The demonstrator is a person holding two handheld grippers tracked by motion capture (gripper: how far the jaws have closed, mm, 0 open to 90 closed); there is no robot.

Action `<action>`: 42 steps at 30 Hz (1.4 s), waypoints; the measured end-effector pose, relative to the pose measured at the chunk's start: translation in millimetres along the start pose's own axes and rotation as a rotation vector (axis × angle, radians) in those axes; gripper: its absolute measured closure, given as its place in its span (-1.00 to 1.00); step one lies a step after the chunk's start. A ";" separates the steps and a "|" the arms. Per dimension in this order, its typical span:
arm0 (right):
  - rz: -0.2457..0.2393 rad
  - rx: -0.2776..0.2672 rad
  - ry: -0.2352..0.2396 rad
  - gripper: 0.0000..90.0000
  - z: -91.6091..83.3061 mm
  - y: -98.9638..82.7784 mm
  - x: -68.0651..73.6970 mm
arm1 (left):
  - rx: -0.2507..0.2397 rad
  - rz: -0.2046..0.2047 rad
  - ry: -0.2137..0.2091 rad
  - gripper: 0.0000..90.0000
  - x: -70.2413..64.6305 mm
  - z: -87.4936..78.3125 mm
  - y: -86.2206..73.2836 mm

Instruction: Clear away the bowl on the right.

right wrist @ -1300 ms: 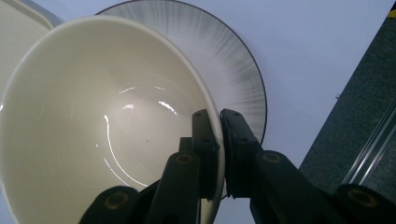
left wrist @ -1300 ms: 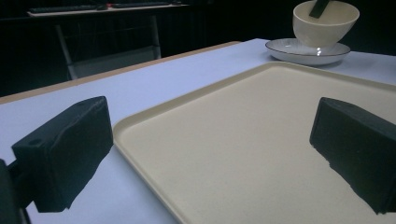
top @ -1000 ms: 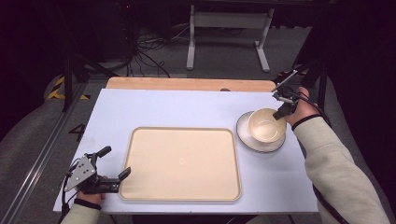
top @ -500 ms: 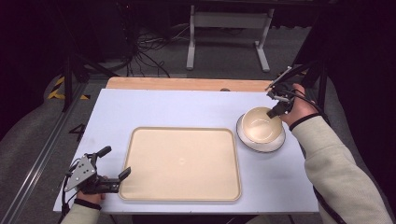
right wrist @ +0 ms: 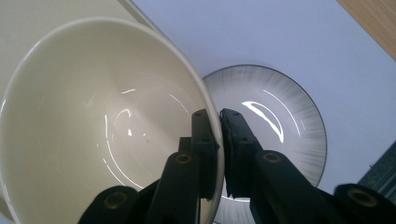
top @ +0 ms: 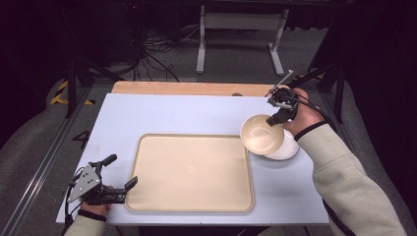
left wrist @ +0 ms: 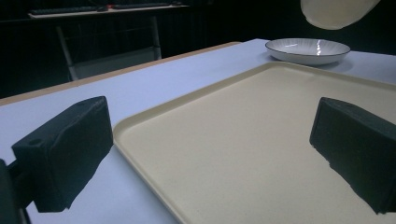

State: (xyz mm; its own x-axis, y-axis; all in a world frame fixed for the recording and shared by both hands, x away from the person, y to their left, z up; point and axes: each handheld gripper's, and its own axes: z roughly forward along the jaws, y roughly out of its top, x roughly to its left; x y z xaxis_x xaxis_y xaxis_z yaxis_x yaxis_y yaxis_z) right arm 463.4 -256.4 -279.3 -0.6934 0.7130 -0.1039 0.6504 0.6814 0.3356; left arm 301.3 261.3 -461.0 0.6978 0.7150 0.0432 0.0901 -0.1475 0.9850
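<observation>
Table [top: 162, 118]: one tray [top: 192, 172], one bowl [top: 262, 134], one plate [top: 286, 150].

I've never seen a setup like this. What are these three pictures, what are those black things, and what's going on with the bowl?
A person sits at a table holding a hand-operated gripper in each hand; the black blocks are their jaws. One picture looks down from above; the other two come from cameras riding on the grippers. On the table lie a beige tray and a white plate. The right gripper has its jaws shut on the rim of a cream bowl, held in the air above the plate. The left gripper waits open at the tray's near corner, holding nothing.
</observation>
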 end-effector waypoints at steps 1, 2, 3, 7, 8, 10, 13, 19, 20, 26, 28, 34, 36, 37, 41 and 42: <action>-0.004 -0.005 0.009 0.88 -0.1 1.6 2.5 | -0.001 0.002 0.001 -1.00 0.2 0.1 0.1; -0.010 -0.010 0.017 0.88 -0.1 3.1 4.9 | 0.001 -0.001 -0.001 -1.00 0.2 0.1 0.1; -0.017 -0.012 0.018 0.88 -0.1 4.8 7.6 | 0.002 -0.001 -0.001 -1.00 0.3 0.0 0.0; -0.045 -0.020 0.036 0.88 -0.4 12.4 18.8 | 0.001 -0.003 -0.003 -1.00 0.8 0.5 0.1; -0.053 -0.027 0.041 0.88 -0.2 14.2 21.2 | 0.000 -0.005 -0.002 -1.00 0.8 0.6 0.0; -0.062 -0.034 0.057 0.88 0.4 17.3 25.8 | 0.000 -0.008 -0.001 -1.00 0.8 0.7 0.0; -0.081 -0.042 0.070 0.88 1.3 22.6 34.0 | 0.000 -0.012 -0.002 -1.00 0.9 0.9 0.0; -0.120 -0.058 0.102 0.88 2.0 34.5 51.8 | 0.000 -0.009 -0.002 -1.00 0.9 0.7 0.0; -0.125 -0.063 0.107 0.88 2.2 36.0 53.7 | 0.000 -0.009 -0.002 -1.00 0.9 0.7 0.0; -0.150 -0.078 0.146 0.88 6.8 47.0 67.3 | -0.001 -0.011 -0.003 -1.00 0.9 0.8 0.0; -0.158 -0.077 0.151 0.88 7.9 49.6 70.8 | 0.000 -0.009 -0.003 -1.00 1.0 0.7 0.0; -0.190 -0.083 0.179 0.87 10.9 61.0 86.5 | 0.000 -0.009 -0.003 -1.00 0.9 0.7 0.0; -0.203 -0.086 0.184 0.87 11.1 63.9 90.8 | 0.000 -0.009 -0.004 -1.00 0.9 0.7 0.0; -0.211 -0.085 0.188 0.87 11.0 65.5 93.4 | 0.000 -0.009 -0.004 -1.00 0.9 0.7 0.0; -0.236 -0.092 0.205 0.87 11.2 71.5 104.4 | 0.000 -0.008 -0.003 -1.00 0.9 0.7 0.0; -0.243 -0.093 0.206 0.87 11.2 72.8 106.8 | 0.000 -0.008 -0.003 -1.00 0.9 0.7 0.0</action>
State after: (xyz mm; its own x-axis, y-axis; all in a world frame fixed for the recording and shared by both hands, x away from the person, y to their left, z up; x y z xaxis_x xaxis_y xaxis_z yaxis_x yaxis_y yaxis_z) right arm 440.2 -128.8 -276.5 -0.8790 0.4768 -0.0026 0.4341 0.8025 0.4093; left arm 302.4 261.5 -461.1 0.6994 0.7139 0.0344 0.0960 -0.1416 0.9853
